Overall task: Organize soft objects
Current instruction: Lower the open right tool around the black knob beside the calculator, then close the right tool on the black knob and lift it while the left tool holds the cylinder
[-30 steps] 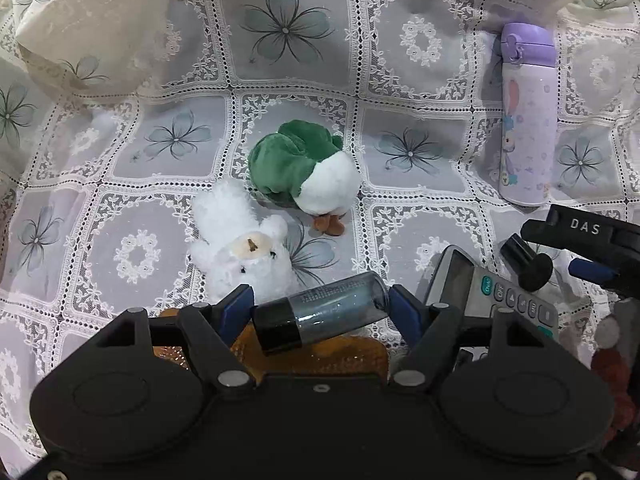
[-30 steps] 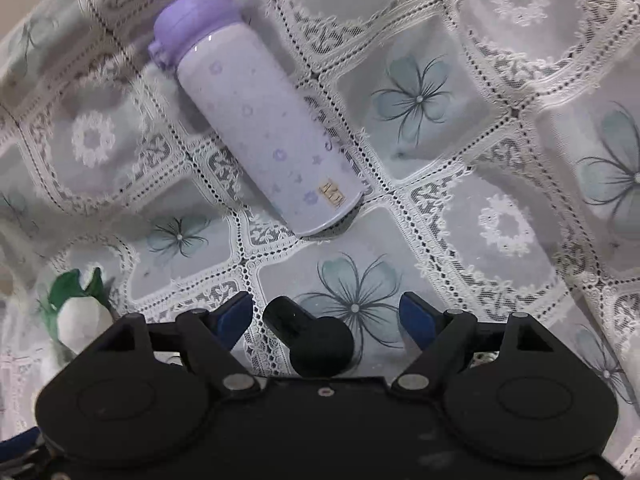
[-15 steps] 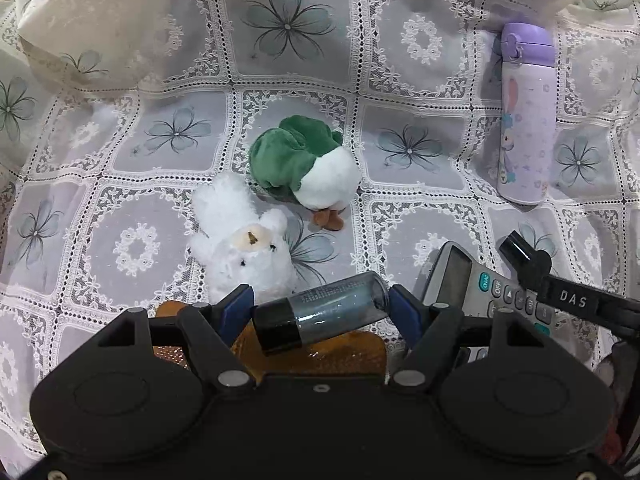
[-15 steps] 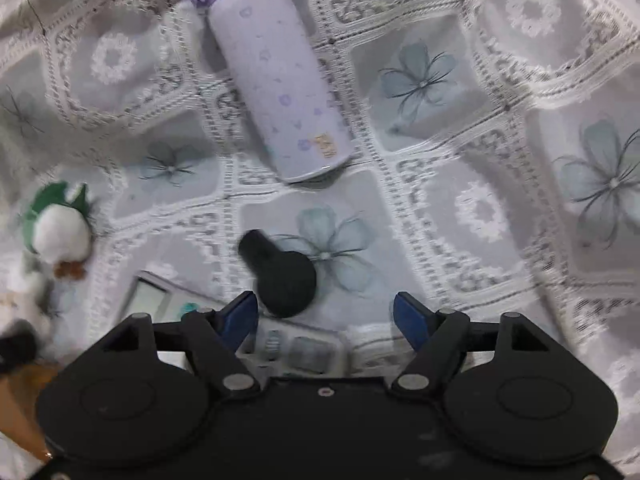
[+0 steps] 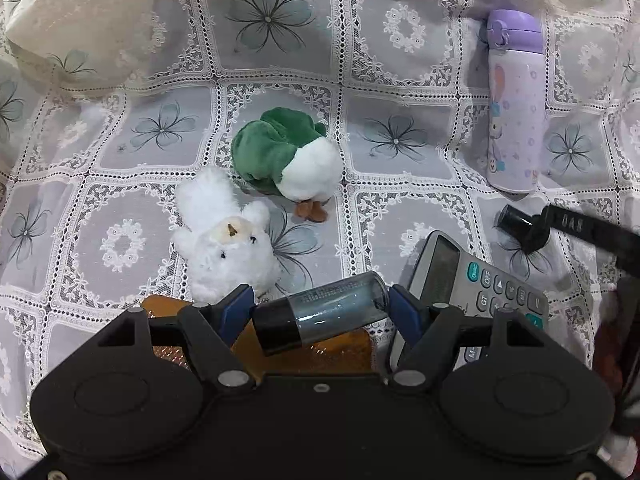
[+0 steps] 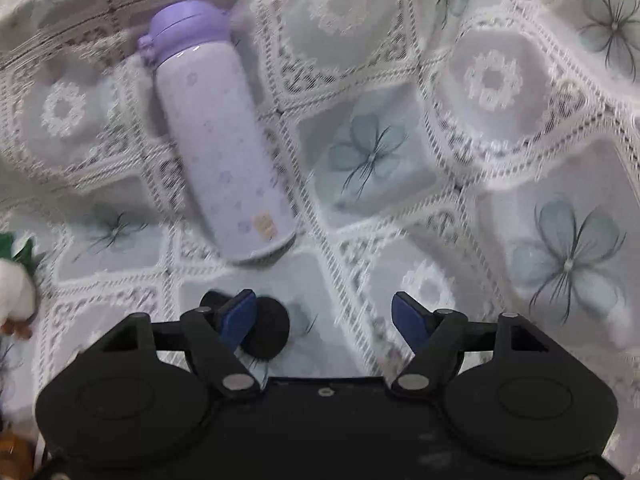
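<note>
Lace tablecloth [image 5: 120, 248] bears both plush toys, white bear [image 5: 224, 240] and green-white duck [image 5: 286, 160], mid-cloth, unsorted, while our left gripper [image 5: 320, 312] clamps a small bottle [image 5: 320, 316] and our right gripper [image 6: 324, 316], just narrowing, holds nothing.

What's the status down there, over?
Left gripper shut on small bottle. Right gripper open, jaws just been closing, black knob beside one finger. White plush and green plush untouched on cloth. Calculator, purple flask nearby.

- A white lace cloth [image 5: 400, 184] with grey flower squares covers the whole surface.
- Its far left edge [image 5: 80, 40] bunches up, perhaps folded.
</note>
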Motion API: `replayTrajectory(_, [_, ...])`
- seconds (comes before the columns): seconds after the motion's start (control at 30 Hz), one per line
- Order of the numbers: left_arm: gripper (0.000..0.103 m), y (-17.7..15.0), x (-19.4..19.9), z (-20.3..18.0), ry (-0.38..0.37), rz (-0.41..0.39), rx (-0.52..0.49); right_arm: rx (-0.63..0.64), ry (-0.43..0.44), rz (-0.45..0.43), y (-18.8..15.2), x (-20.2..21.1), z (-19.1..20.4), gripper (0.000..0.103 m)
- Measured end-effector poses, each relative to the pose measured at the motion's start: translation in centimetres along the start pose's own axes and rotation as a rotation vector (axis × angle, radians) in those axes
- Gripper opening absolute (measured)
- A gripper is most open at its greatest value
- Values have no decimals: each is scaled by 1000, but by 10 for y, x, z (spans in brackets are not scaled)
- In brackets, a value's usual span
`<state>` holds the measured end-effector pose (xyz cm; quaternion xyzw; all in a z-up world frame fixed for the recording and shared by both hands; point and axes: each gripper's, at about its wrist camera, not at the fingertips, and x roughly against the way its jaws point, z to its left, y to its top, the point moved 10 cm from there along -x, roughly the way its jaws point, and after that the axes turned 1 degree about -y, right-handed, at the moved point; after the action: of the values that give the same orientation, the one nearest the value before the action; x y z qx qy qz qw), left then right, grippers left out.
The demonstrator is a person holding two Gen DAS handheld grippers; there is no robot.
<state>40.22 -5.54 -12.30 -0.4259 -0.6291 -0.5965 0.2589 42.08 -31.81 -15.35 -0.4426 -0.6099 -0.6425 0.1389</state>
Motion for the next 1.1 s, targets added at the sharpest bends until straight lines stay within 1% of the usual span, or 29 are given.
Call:
replayTrajectory(0.03, [69,0,0,0,-1,0,0,-9,6,3,3,-2,-1,62])
replayTrajectory(0.1, [69,0,0,0,-1,1,2,-26,-4,0,10,-10,-4,62])
replayTrajectory(0.17, [69,0,-1,0,-3,5,4,-29,-53,-14,16,-19,-10,62])
replayTrajectory(0.2, [69,0,0,0,-7,5,3,-30,-93,-11,17,-23,-16,59])
replayTrajectory(0.23, [69,0,0,-1,-9,5,0,-43,-107,-4,18,-22,-19,58])
replayTrajectory(0.27, [69,-1,0,-1,-7,3,-3,-82,-84,-4,17,-15,-23,58])
replayTrajectory(0.3, [69,-1,-1,0,-4,3,-6,-120,-41,-1,14,-8,-23,61])
replayTrajectory(0.33, [69,-1,-2,0,-2,5,-5,-151,7,14,9,0,-22,70])
replayTrajectory(0.37, [69,-1,-4,-1,-4,10,-3,-175,45,31,2,6,-19,74])
replayTrajectory(0.4, [69,-1,-5,-1,-7,14,-1,-186,59,40,-3,8,-17,78])
replayTrajectory(0.5, [69,-3,-4,-2,-7,15,-6,-169,76,74,-19,5,-5,77])
replayTrajectory(0.67, [69,-3,-5,1,3,13,-9,-184,111,120,-31,-1,14,78])
replayTrajectory(0.77, [69,-4,-7,0,-2,18,-7,-179,87,116,-30,-4,20,78])
replayTrajectory(0.9, [69,-4,-7,-2,-6,17,-19,-239,96,154,-30,-7,25,78])
replayTrajectory(1.03, [69,-4,-8,-2,-11,17,-16,-263,84,154,-29,-11,31,78])
replayTrajectory(1.1, [69,-4,-7,-2,-11,16,-16,-285,71,162,-27,-16,33,80])
